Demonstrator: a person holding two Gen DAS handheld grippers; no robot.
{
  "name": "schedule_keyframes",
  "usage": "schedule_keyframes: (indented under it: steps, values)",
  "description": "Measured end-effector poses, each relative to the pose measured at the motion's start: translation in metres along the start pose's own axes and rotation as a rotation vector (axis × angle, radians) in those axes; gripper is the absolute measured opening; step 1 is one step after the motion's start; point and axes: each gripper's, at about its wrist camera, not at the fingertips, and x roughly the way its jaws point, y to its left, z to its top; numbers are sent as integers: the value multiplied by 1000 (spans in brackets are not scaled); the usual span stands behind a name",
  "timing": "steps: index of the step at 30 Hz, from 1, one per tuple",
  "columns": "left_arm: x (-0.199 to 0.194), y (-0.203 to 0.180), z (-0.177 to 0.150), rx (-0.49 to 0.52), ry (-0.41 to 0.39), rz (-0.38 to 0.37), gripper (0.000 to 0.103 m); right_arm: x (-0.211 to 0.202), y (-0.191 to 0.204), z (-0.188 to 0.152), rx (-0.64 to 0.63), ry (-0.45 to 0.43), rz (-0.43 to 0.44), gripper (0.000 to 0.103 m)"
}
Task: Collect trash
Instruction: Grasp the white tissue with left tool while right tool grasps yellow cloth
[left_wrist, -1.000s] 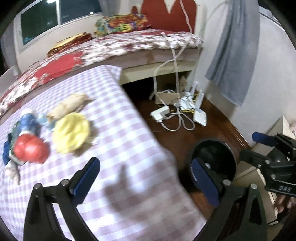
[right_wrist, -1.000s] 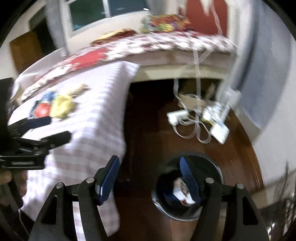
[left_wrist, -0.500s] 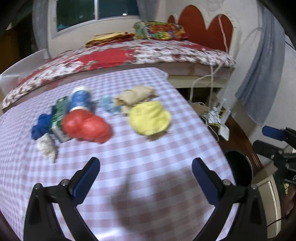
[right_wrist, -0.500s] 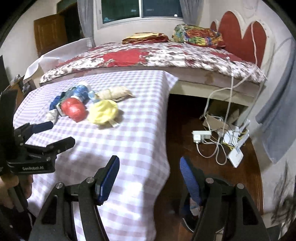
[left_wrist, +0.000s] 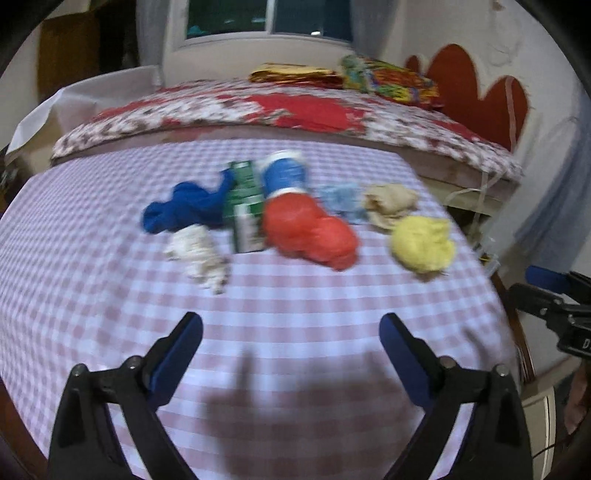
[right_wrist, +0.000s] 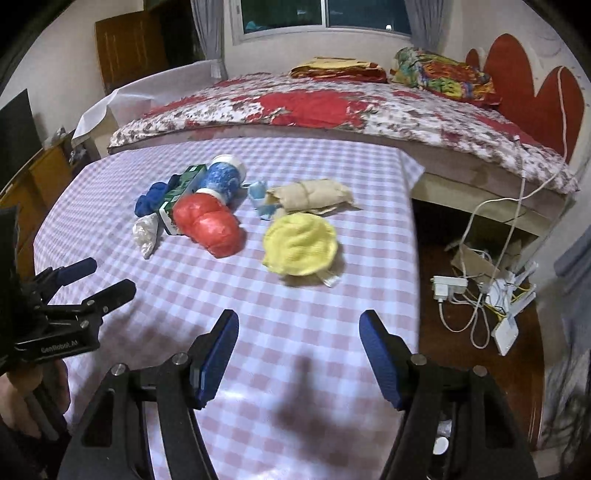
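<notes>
Trash lies in a cluster on the checked tablecloth (right_wrist: 295, 332): a yellow wad (right_wrist: 300, 245) (left_wrist: 423, 243), a red plastic bag (right_wrist: 208, 227) (left_wrist: 308, 230), a tan crumpled bag (right_wrist: 310, 195) (left_wrist: 389, 203), a blue-and-white cup (right_wrist: 224, 177) (left_wrist: 283, 173), a green carton (right_wrist: 181, 192) (left_wrist: 243, 206), a blue bag (right_wrist: 149, 197) (left_wrist: 184, 210), a white wad (right_wrist: 146, 232) (left_wrist: 197, 251) and a small light-blue scrap (right_wrist: 258, 195). My left gripper (left_wrist: 290, 334) is open and empty, short of the cluster. My right gripper (right_wrist: 299, 334) is open and empty, nearest the yellow wad.
A bed with a floral cover (right_wrist: 332, 107) stands behind the table. On the wooden floor at the right lie a power strip and cables (right_wrist: 480, 291). The table's right edge (right_wrist: 415, 258) drops to the floor. A dark bin's rim (right_wrist: 443, 439) peeks out below my right gripper.
Both grippers have swung left from the bin on the floor to over the table. The trash cluster now sits centred ahead of both. Both stay open.
</notes>
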Motion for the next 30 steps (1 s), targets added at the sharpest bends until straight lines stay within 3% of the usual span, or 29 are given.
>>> schedule_keyframes:
  steps: [9, 14, 23, 27, 30]
  values:
    - [36, 47, 15, -59, 32, 66, 84, 52, 1, 32, 34, 62, 2, 69]
    - [61, 61, 23, -87, 71, 63, 67, 85, 1, 45, 38, 103, 0, 69]
    - [93, 72, 30, -133, 119, 61, 67, 124, -9, 54, 51, 142, 10, 69]
    - [99, 77, 34, -147, 119, 61, 67, 130, -11, 56, 50, 140, 26, 63]
    - [102, 79, 37, -146, 116, 62, 60, 132, -10, 57, 45, 138, 34, 58]
